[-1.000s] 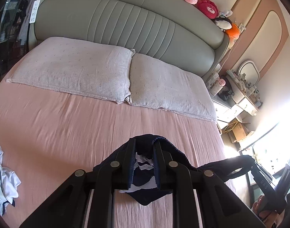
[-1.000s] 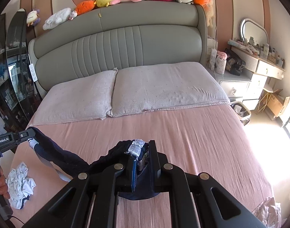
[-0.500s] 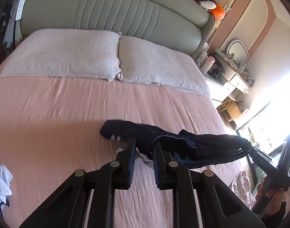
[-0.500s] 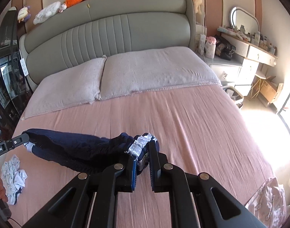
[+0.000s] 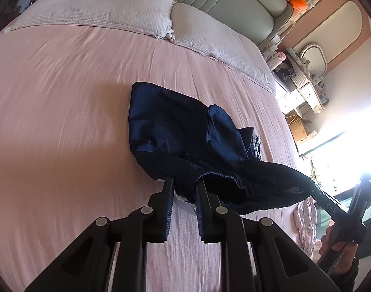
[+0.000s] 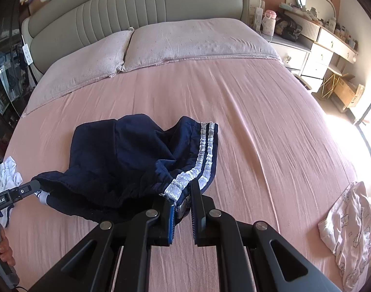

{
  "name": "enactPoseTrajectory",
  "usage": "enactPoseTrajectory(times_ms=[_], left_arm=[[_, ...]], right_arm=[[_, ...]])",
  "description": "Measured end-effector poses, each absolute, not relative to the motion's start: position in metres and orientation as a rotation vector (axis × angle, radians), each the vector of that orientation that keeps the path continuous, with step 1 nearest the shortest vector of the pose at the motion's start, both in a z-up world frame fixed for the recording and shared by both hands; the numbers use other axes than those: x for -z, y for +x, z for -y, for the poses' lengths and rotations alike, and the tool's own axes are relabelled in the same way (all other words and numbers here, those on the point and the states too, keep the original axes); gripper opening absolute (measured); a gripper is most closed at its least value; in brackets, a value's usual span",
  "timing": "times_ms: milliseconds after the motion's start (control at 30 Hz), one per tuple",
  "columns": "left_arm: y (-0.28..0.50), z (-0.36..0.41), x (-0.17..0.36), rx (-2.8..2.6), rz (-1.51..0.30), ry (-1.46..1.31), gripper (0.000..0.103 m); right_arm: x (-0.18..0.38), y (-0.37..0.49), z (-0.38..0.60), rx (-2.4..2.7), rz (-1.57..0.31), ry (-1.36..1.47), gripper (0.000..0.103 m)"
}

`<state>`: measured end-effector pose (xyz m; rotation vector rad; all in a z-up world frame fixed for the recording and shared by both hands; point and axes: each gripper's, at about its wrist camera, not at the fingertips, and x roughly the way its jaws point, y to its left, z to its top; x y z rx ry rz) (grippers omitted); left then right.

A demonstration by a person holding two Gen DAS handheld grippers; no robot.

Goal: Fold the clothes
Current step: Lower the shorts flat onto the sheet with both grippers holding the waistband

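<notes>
Lowered since 1 second earlier, navy shorts (image 6: 127, 155) are now settling legs-first on the pink bed (image 6: 258, 126); left gripper (image 5: 184, 185) and right gripper (image 6: 183, 194) are clamping the waistband; all folds are remaining.

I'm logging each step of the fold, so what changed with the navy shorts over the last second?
The navy shorts came down: a second ago they hung bunched between the two grippers above the bed; now their legs lie spread on the pink sheet. Nothing was let go: the left gripper and right gripper stay clamped on the waistband ends. The white garment lies where it was.
</notes>
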<state>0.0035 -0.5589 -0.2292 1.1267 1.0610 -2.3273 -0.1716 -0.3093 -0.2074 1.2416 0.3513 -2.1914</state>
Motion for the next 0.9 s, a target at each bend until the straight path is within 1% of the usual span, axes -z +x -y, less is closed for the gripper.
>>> enactPoseTrajectory(times_ms=[167, 367, 667, 800, 900], left_arm=[[0.008, 0.551, 0.242, 2.296, -1.052, 1.160, 0.015], [0.014, 0.538, 0.259, 2.247, -1.034, 1.226, 0.015], [0.025, 0.526, 0.285, 2.115, -1.018, 1.341, 0.015], [0.031, 0.524, 0.304, 2.059, -1.132, 1.349, 0.016], [0.037, 0.519, 0.315, 2.050, -1.196, 1.294, 0.016]], right_arm=[[0.227, -0.172, 0.299, 2.172, -0.359, 1.319, 0.008], [0.238, -0.164, 0.295, 2.139, -0.435, 1.367, 0.008], [0.248, -0.149, 0.298, 2.126, -0.521, 1.362, 0.008], [0.264, -0.149, 0.293, 2.122, -0.525, 1.383, 0.009], [0.278, -0.153, 0.289, 2.112, -0.500, 1.426, 0.010]])
